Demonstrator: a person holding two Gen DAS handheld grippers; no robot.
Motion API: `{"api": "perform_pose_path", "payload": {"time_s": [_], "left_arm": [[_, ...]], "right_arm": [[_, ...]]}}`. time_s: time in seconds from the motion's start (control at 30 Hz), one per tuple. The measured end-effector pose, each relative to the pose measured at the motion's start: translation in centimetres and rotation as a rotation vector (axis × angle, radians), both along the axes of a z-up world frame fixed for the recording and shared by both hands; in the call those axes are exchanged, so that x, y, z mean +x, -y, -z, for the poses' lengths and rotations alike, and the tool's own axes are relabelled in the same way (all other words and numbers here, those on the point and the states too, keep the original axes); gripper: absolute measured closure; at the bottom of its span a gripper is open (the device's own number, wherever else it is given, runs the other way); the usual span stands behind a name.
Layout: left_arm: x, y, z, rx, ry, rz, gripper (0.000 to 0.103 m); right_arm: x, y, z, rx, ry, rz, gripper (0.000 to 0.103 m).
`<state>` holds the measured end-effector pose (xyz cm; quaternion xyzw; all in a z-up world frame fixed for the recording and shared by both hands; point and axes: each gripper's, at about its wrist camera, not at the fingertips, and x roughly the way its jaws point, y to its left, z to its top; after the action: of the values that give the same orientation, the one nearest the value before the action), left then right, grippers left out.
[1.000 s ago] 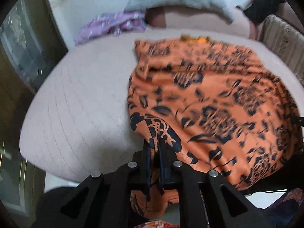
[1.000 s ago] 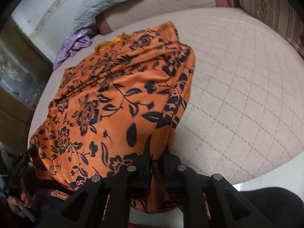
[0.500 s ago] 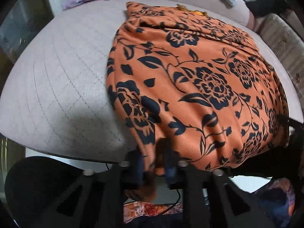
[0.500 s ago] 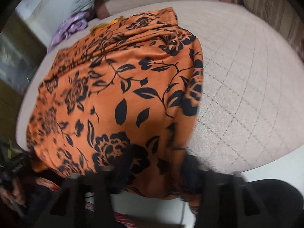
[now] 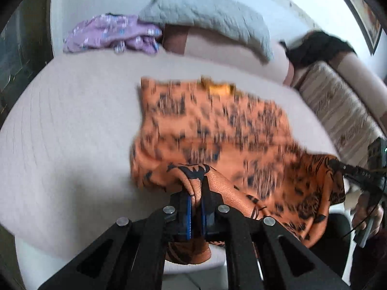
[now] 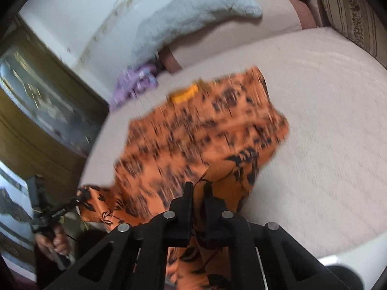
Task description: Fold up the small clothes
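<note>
An orange garment with a black flower print (image 5: 217,130) lies on the pale pink bed (image 5: 72,125), blurred by motion. My left gripper (image 5: 196,193) is shut on its near left corner and holds that corner lifted above the cloth. My right gripper (image 6: 198,191) is shut on the near right corner of the same garment (image 6: 193,130), also lifted. The near hem hangs between the two grippers. The right gripper shows at the right edge of the left wrist view (image 5: 338,165).
A purple garment (image 5: 113,33) lies at the back left of the bed. A grey quilted pillow (image 5: 208,14) leans on the pink headboard. A black item (image 5: 316,46) and a striped cushion (image 5: 343,111) sit at the right. A wooden cabinet (image 6: 36,111) stands left.
Both grippers have risen and moved forward over the bed, carrying the near hem toward the far end of the garment. The cloth now doubles over itself.
</note>
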<state>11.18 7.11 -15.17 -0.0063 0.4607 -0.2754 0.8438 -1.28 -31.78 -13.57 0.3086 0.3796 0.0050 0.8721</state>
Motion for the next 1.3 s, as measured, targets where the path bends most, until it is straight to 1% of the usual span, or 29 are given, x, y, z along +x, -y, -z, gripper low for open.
{"api": "perform_pose_path", "payload": {"time_s": [0.07,0.13,0.2,0.27,0.33,0.37,0.4,0.47,0.5,0.53,0.57,0.6,0.63,0.67,0.7,0.73,0.77,0.8,0.83,0.87,0.9,0.93,1.03,1.13,1.2,1.23,1.3], "left_arm": [[2.7,0.1,-1.6,-0.006,0.028,-0.017,0.097],[5.9,0.5,-2.5,-0.015,0.043,-0.048,0.097],[9.3,1.0,-2.8,-0.019,0.026,-0.090,0.097],[13.3,1.5,-2.1,-0.015,-0.011,-0.147,0.097],[17.5,2.1,-0.5,-0.021,-0.059,-0.220,0.096],[19.6,2.1,0.7,-0.044,-0.098,-0.258,0.096],[21.6,2.1,2.4,-0.074,-0.149,-0.296,0.094],[24.3,2.3,6.0,-0.066,-0.270,-0.354,0.094],[25.0,2.3,7.6,-0.066,-0.320,-0.380,0.094],[25.0,1.9,8.5,-0.102,-0.337,-0.402,0.094],[24.6,1.5,8.8,-0.147,-0.322,-0.419,0.094],[24.0,0.8,8.8,-0.206,-0.289,-0.439,0.094],[23.0,0.0,9.0,-0.288,-0.262,-0.462,0.094],[22.1,-1.0,9.4,-0.364,-0.252,-0.502,0.093],[21.5,-1.5,9.7,-0.394,-0.262,-0.533,0.091],[21.4,-1.9,10.0,-0.410,-0.297,-0.562,0.091],[21.3,-2.0,10.0,-0.409,-0.317,-0.563,0.090],[21.1,-2.2,9.3,-0.397,-0.304,-0.548,0.090],[20.7,-2.3,8.4,-0.357,-0.270,-0.540,0.089],[20.3,-2.4,7.7,-0.293,-0.239,-0.537,0.083],[19.7,-2.2,6.9,-0.191,-0.217,-0.522,0.079],[19.6,-2.2,6.8,-0.152,-0.210,-0.507,0.079],[17.9,-2.2,6.5,-0.119,-0.203,-0.448,0.079],[17.1,-1.7,6.6,-0.066,-0.204,-0.390,0.080],[16.9,-1.1,6.5,-0.054,-0.195,-0.349,0.084],[17.0,-0.8,6.4,-0.051,-0.192,-0.342,0.085],[17.5,-0.3,6.6,-0.055,-0.194,-0.328,0.087]], "right_arm": [[2.2,1.6,-1.2,0.018,0.041,0.031,0.095],[4.6,2.8,-1.8,0.025,0.063,0.072,0.095],[7.6,5.5,-1.8,0.078,0.087,0.130,0.095],[10.5,8.2,-1.4,0.101,0.100,0.207,0.095],[13.1,11.3,-0.3,0.130,0.108,0.300,0.095],[14.5,13.2,1.1,0.177,0.107,0.376,0.095],[15.3,14.7,2.4,0.228,0.109,0.430,0.094],[16.8,17.3,6.2,0.343,0.101,0.523,0.090],[17.2,17.9,7.8,0.378,0.082,0.547,0.089],[17.3,18.2,9.6,0.418,0.064,0.554,0.087],[17.2,18.1,11.5,0.441,0.060,0.546,0.087],[17.2,18.0,12.2,0.436,0.039,0.551,0.087],[17.6,17.8,12.8,0.444,-0.004,0.557,0.087],[18.2,17.6,12.4,0.458,0.011,0.503,0.087],[18.5,17.3,11.6,0.425,0.026,0.471,0.087],[18.6,16.9,10.4,0.350,0.033,0.459,0.087],[18.6,16.3,9.2,0.275,0.036,0.447,0.087],[18.6,15.9,8.7,0.246,0.026,0.428,0.087],[18.7,15.6,8.6,0.239,0.009,0.409,0.087],[18.7,15.3,8.5,0.235,-0.015,0.386,0.087],[18.6,14.9,8.5,0.224,-0.040,0.365,0.087],[18.7,14.4,8.5,0.211,-0.066,0.339,0.087],[19.1,13.1,8.7,0.188,-0.118,0.262,0.087],[19.5,11.2,8.9,0.125,-0.137,0.199,0.087],[20.5,9.9,9.4,0.062,-0.180,0.149,0.087],[20.9,9.5,9.6,0.025,-0.199,0.141,0.087],[21.0,9.4,9.6,0.024,-0.195,0.144,0.087]]}}
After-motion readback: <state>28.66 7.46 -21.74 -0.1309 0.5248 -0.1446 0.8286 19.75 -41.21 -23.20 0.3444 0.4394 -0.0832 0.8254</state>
